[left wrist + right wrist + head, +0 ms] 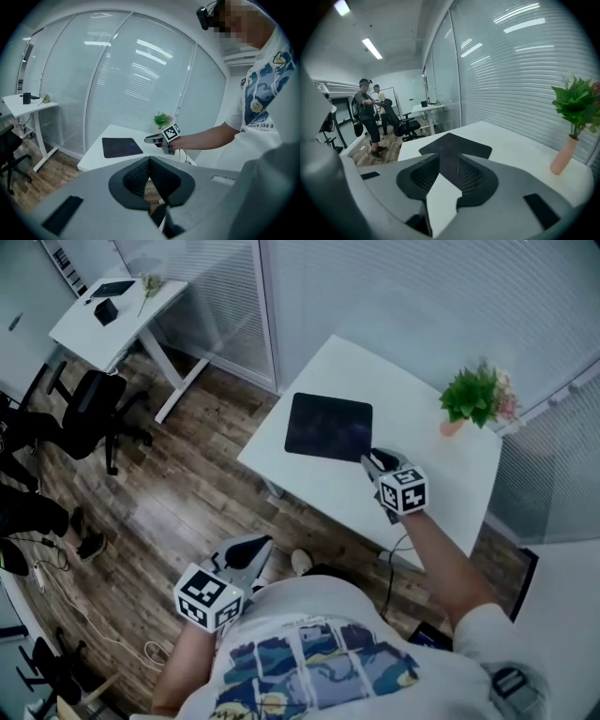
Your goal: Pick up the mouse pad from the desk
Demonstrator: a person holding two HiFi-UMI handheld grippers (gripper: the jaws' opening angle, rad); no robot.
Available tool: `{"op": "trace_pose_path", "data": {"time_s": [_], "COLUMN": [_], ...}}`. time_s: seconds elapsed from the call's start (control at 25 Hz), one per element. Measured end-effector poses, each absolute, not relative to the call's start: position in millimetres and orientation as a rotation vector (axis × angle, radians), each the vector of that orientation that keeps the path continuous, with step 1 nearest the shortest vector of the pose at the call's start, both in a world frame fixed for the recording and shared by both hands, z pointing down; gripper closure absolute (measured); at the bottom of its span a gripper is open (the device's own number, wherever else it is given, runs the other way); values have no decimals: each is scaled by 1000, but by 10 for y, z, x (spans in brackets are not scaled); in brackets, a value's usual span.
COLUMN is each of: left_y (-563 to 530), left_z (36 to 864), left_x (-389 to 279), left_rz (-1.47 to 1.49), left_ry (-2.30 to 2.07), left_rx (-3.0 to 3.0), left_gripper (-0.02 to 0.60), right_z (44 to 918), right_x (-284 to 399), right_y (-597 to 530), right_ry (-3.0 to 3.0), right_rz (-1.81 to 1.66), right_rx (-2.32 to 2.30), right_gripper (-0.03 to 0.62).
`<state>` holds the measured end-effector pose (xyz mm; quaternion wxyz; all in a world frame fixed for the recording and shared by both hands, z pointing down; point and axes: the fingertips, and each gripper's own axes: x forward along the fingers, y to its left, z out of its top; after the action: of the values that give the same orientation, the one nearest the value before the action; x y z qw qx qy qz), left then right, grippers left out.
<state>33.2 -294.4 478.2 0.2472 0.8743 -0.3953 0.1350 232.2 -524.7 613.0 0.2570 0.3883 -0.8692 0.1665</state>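
Note:
A dark square mouse pad (328, 426) lies flat on the white desk (422, 451), near its left corner; it also shows in the left gripper view (121, 146) and the right gripper view (457, 145). My right gripper (368, 460) hovers over the desk just beside the pad's near right corner, pointing at it. Its jaws (449, 164) stand apart with nothing between them, the pad lying ahead. My left gripper (261, 545) is off the desk, over the wooden floor, and its jaws (149, 161) meet at the tips, empty.
A potted green plant in a pink vase (476, 395) stands at the desk's far right. Glass walls with blinds run behind. Another white desk (112, 315) and an office chair (94, 404) stand at the left. Two people (369, 112) stand across the room.

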Motion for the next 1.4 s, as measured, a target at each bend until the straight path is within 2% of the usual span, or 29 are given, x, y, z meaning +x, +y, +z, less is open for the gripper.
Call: {"op": "trace_pose_path", "data": {"time_s": [0.76, 1.24, 1.4], "left_y": [-3338, -3461, -3461], "left_z": [4971, 5113, 5142], "left_x": [41, -137, -180], "left_rz": [359, 382, 381], "left_ry": [-1149, -1180, -1187], "left_rx": [2251, 2221, 2206], "left_gripper": [580, 580, 580], "right_z": [6950, 7348, 7391], "right_x": [2374, 2370, 2378], "right_y": [-6854, -7349, -7375], "right_ry": [-2193, -2099, -2111], "right_rz": [451, 526, 589], "right_rx": [1097, 1096, 1080], "right_gripper": [407, 347, 347]}}
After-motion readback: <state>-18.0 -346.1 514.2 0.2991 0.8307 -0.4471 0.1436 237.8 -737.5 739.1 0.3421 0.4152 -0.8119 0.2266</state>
